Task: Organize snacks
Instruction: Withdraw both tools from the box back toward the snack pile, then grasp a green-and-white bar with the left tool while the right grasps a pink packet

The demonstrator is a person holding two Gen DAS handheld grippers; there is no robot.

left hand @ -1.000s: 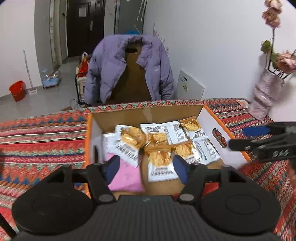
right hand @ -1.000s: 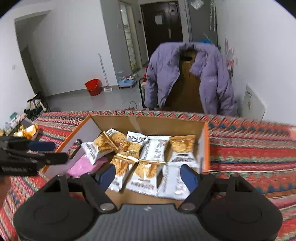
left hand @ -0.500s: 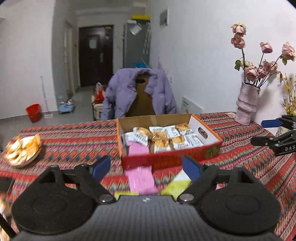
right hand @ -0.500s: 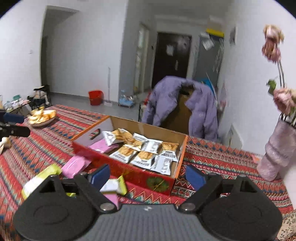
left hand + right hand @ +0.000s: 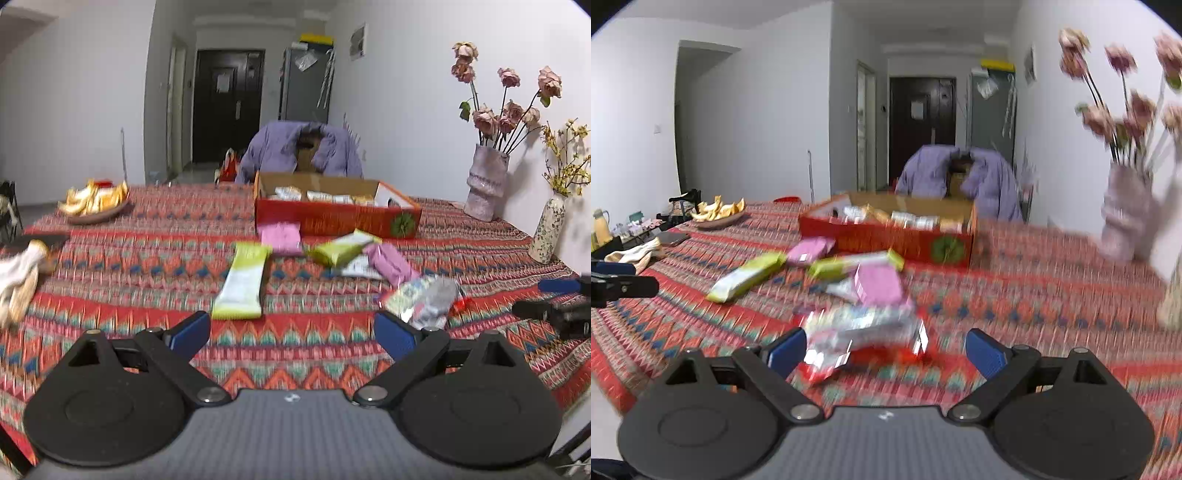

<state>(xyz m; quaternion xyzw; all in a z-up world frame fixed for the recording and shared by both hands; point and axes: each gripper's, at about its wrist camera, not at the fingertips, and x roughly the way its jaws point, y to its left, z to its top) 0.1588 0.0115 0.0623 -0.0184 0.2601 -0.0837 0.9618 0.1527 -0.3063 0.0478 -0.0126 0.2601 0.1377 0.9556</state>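
left view alone is showing a speckled vase (image 5: 547, 232); right view alone a yellow jug (image 5: 601, 225). snack box (image 5: 334, 218) is now sitting far back on the surface (image 5: 147, 258), loose packets (image 5: 242, 282) lying before it. left gripper (image 5: 291, 334) and right gripper (image 5: 884, 350), jaws just opening, are gaping empty. writing unreadable.

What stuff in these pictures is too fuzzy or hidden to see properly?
- Shiny packet: smeared by blur in the right wrist view, so its print can't be read.
- Snacks in the red box: the front wall hides most of each packet in both views.
- Flower vase: blurred in the right wrist view.
- Pale cloth: cut off by the left edge of the left wrist view.
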